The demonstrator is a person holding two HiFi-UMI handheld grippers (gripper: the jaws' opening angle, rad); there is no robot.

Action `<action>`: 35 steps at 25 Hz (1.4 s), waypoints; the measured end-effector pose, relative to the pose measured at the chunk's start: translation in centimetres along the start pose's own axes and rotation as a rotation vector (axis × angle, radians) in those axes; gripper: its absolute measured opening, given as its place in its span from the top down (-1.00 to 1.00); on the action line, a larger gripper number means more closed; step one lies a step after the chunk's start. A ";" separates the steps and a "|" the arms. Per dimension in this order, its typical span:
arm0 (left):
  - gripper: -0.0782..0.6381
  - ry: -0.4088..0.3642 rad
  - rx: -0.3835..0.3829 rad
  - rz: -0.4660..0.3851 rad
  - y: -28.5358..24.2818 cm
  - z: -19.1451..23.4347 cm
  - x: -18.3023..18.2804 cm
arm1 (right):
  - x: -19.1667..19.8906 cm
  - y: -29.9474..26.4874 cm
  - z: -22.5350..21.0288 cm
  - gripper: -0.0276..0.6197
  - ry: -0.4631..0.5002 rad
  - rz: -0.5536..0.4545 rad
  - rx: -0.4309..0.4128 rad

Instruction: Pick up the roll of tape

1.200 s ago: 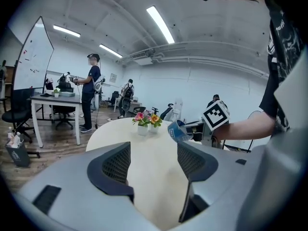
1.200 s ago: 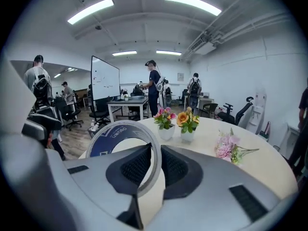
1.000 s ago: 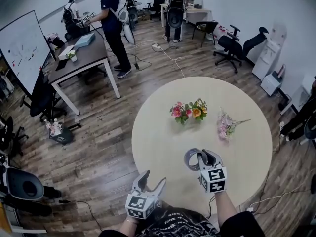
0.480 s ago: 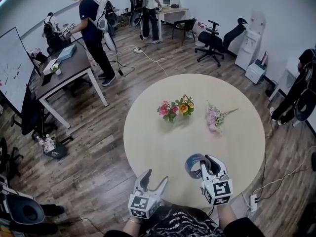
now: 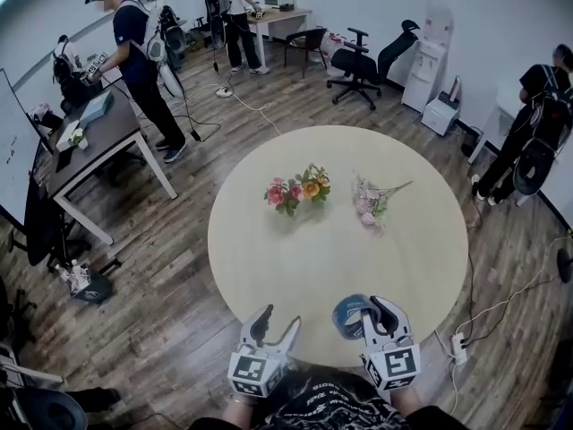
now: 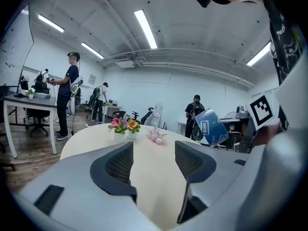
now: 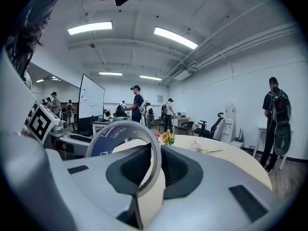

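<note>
pulled toward the round table's (image 5: 269, 267) edge, right gripper's (image 5: 367, 311) jaws clamp the tape ring (image 5: 345, 307); left gripper's (image 5: 277, 322), just narrowing, gape empty.

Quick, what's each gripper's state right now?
Left gripper: open, nothing between its jaws, which have just been closing a little.
Right gripper: closed on the roll of tape.

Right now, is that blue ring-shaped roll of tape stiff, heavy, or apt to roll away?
Probably stiff: the blue roll of tape looks truly round though the right gripper pinches its wall. Likely light, being a thin hollow ring. Set on edge, it could roll.
</note>
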State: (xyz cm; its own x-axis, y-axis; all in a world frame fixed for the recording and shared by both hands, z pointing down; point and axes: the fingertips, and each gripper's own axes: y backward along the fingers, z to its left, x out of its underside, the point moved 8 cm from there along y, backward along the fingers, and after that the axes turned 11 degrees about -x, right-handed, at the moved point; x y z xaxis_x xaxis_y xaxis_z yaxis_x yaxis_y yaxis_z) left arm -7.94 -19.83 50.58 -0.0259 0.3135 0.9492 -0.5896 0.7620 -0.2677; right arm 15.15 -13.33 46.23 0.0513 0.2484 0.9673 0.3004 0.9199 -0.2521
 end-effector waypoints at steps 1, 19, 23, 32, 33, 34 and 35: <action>-0.03 -0.005 0.011 -0.004 0.0 -0.2 -0.1 | 0.1 0.2 0.1 0.69 0.003 -0.001 0.004; 0.65 -0.028 0.137 -0.038 -0.1 -1.7 -1.2 | 1.8 0.7 0.5 0.69 0.032 0.027 0.009; 0.72 -0.053 0.124 -0.042 -0.3 -1.9 -1.2 | 1.8 0.6 0.4 0.69 0.015 0.017 0.009; 0.72 -0.090 0.143 -0.038 -0.2 -2.0 -1.1 | 1.9 0.5 0.8 0.70 0.017 0.015 0.006; 0.72 -0.090 0.141 -0.038 -0.1 -2.0 -1.0 | 2.0 0.6 0.8 0.70 0.016 0.017 0.006; 0.72 -0.090 0.140 -0.036 -0.1 -2.0 -1.0 | 2.1 0.6 0.8 0.70 0.014 0.018 0.008; 0.72 -0.090 0.138 -0.034 0.0 -2.0 -1.0 | 2.1 0.6 0.9 0.70 0.013 0.020 0.010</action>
State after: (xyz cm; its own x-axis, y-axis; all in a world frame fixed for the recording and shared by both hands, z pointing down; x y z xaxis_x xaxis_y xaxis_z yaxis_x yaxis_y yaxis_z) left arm -6.30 -19.04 49.34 -0.0725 0.2319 0.9700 -0.6967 0.6842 -0.2156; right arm 14.63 -11.97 48.09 0.0698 0.2626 0.9624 0.2899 0.9178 -0.2714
